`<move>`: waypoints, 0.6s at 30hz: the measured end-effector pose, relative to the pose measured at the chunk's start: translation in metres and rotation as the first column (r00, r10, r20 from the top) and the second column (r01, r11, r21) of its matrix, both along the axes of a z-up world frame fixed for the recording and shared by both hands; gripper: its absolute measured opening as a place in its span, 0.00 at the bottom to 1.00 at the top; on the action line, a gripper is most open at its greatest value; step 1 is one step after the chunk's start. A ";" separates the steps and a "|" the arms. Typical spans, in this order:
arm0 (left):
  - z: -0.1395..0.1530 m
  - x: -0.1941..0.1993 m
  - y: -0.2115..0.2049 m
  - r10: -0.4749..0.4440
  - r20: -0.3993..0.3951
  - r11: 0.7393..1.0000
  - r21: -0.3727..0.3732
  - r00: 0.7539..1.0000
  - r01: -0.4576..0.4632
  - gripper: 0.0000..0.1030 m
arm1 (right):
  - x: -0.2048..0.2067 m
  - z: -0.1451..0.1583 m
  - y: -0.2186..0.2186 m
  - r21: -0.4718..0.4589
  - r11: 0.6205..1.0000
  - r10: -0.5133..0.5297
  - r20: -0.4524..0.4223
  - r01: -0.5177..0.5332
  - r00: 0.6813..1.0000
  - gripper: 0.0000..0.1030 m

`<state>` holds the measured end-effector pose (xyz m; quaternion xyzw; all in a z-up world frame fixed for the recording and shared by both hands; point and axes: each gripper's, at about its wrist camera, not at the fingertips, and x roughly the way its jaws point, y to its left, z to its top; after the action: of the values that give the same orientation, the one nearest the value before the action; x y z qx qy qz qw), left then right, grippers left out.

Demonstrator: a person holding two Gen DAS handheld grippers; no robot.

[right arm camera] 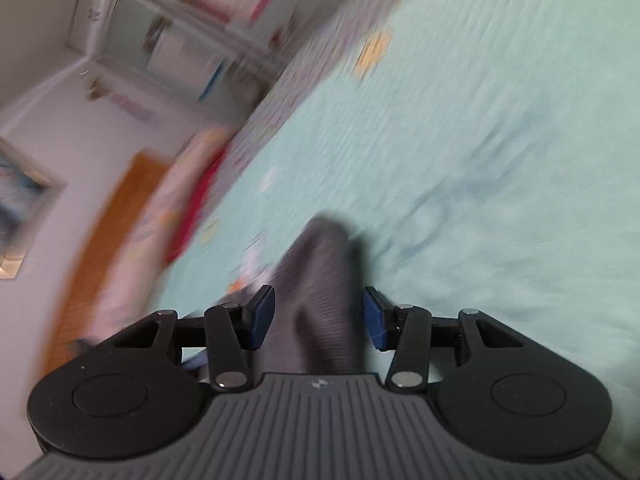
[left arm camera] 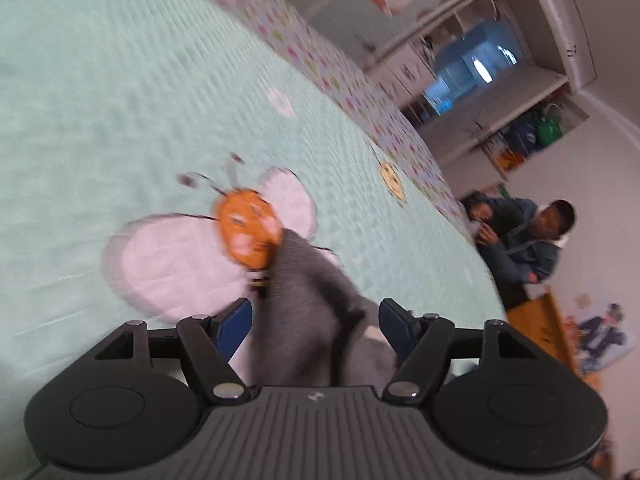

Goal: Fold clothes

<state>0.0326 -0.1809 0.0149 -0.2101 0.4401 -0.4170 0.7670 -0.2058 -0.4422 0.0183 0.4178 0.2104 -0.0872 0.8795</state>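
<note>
A grey ribbed knit garment [left arm camera: 304,280] lies bunched on a mint green quilted bed cover [left arm camera: 120,100]. In the left wrist view it runs from beside an orange bee face [left arm camera: 248,228] back between the blue pads [left arm camera: 236,324] of my left gripper [left arm camera: 316,320]. The jaws stand wide and white cloth shows between the garment and the left pad. In the blurred right wrist view a fold of the same grey garment [right arm camera: 320,272] lies between the pads [right arm camera: 262,316] of my right gripper [right arm camera: 318,316]. Narrow gaps show on both sides.
The bed cover [right arm camera: 480,120] ends in a patterned border [left arm camera: 360,80]. Beyond the edge a person [left arm camera: 532,240] sits low by the bed, with shelves [left arm camera: 480,80] behind. Orange wood [right arm camera: 104,240] and a red and pink bundle [right arm camera: 200,192] flank the bed's edge.
</note>
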 end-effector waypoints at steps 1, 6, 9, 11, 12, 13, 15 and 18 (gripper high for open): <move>0.008 -0.013 0.009 -0.023 0.029 1.000 -0.016 0.999 0.023 0.65 | -0.015 0.009 0.011 -0.081 0.996 -0.035 -0.002 0.035 0.999 0.47; 0.039 -0.088 0.032 -0.278 0.063 0.948 -0.145 0.958 0.284 0.41 | -0.054 0.031 0.079 -0.070 0.970 0.239 0.099 -0.233 0.966 0.09; 0.037 -0.119 0.023 -0.402 0.057 0.910 -0.088 0.914 0.405 0.21 | -0.052 0.031 0.109 -0.038 0.932 0.363 0.087 -0.361 0.928 0.00; 0.025 -0.123 0.018 -0.433 0.027 0.899 -0.048 0.901 0.434 0.16 | -0.045 0.027 0.118 -0.020 0.917 0.400 0.065 -0.399 0.914 0.00; 0.019 -0.121 0.017 -0.435 0.011 0.900 -0.033 0.900 0.435 0.15 | -0.041 0.024 0.118 0.002 0.908 0.419 0.062 -0.420 0.906 0.00; 0.014 -0.116 0.016 -0.434 -0.009 0.901 -0.033 0.901 0.433 0.15 | -0.038 0.021 0.119 0.027 0.897 0.439 0.061 -0.441 0.897 0.00; 0.004 -0.108 0.015 -0.444 -0.050 0.896 -0.045 0.895 0.442 0.13 | -0.038 0.015 0.118 0.078 0.872 0.479 0.074 -0.484 0.875 0.00; -0.013 -0.104 0.001 -0.494 -0.068 0.862 0.093 0.867 0.499 0.04 | -0.031 0.001 0.121 0.124 0.818 0.568 -0.015 -0.562 0.823 0.00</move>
<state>-0.0713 -0.1801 0.0020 -0.0567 0.5171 -0.5715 0.6347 -0.2366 -0.3215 0.0192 0.3838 0.3515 0.1789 0.8350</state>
